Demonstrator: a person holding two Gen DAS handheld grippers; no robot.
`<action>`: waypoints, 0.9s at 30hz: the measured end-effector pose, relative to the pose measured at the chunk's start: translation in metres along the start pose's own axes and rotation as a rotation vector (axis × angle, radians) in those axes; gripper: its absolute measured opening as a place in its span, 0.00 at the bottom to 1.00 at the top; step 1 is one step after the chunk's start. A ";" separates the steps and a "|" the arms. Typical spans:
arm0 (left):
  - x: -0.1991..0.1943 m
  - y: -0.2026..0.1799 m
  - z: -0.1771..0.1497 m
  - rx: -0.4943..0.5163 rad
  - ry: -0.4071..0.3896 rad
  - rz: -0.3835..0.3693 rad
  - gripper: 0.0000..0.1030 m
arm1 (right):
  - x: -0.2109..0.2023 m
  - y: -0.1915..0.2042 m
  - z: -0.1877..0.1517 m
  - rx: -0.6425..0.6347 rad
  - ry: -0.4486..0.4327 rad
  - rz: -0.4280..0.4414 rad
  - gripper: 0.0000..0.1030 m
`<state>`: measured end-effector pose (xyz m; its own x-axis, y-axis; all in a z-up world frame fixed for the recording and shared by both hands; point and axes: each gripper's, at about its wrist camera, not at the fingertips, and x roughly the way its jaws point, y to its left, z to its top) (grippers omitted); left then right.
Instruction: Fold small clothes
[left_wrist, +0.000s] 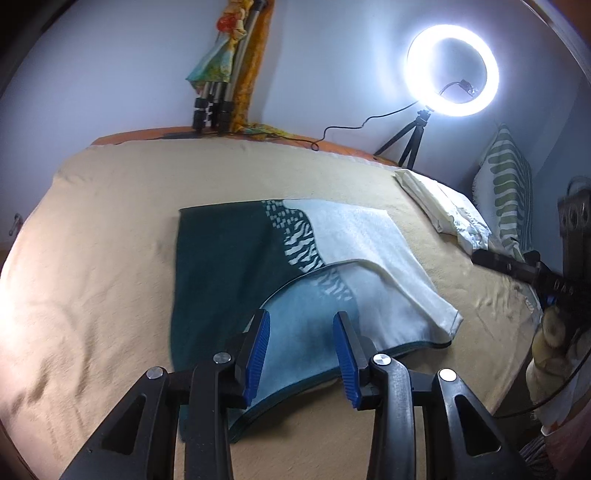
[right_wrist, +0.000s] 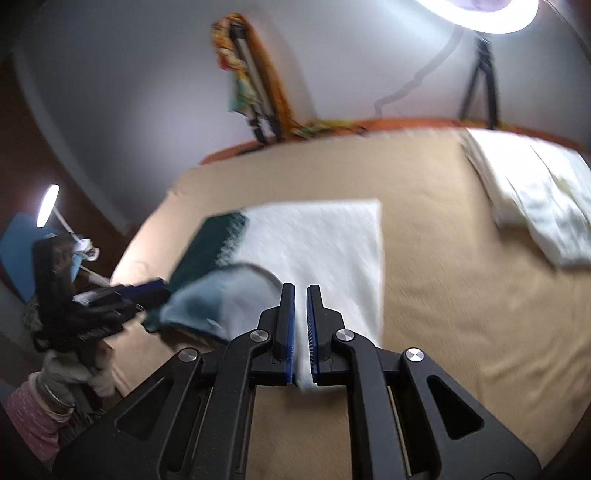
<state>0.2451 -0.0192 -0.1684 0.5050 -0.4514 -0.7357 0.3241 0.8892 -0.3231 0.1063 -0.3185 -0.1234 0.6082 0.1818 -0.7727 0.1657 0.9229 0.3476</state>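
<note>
A dark green and white cloth (left_wrist: 236, 258) with a zebra-pattern band lies on the tan bed cover (left_wrist: 92, 258). Its near edge is folded back, showing the pale underside (left_wrist: 317, 317). My left gripper (left_wrist: 301, 328) is open, its blue pads on either side of that folded flap, just above it. In the right wrist view the cloth (right_wrist: 317, 243) is blurred. My right gripper (right_wrist: 301, 321) has its jaws nearly closed with a narrow gap; the white cloth edge runs between them. The left gripper (right_wrist: 147, 291) shows there at the cloth's left corner.
A lit ring light (left_wrist: 452, 70) on a small tripod stands at the bed's far right edge. White folded linen (left_wrist: 439, 206) and a green-striped pillow (left_wrist: 506, 184) lie at the right. A folded tripod (left_wrist: 218, 96) leans on the wall.
</note>
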 end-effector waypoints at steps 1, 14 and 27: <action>0.005 -0.003 0.003 0.001 0.002 -0.004 0.34 | 0.007 0.008 0.012 -0.023 -0.001 0.021 0.07; 0.050 -0.010 0.001 0.020 0.078 -0.015 0.34 | 0.153 0.034 0.069 -0.043 0.158 0.056 0.07; 0.033 -0.015 -0.001 0.073 0.070 0.008 0.35 | 0.157 0.032 0.058 -0.059 0.163 0.015 0.06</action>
<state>0.2566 -0.0473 -0.1885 0.4517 -0.4354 -0.7787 0.3785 0.8839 -0.2746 0.2519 -0.2801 -0.2030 0.4754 0.2442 -0.8452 0.1088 0.9370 0.3319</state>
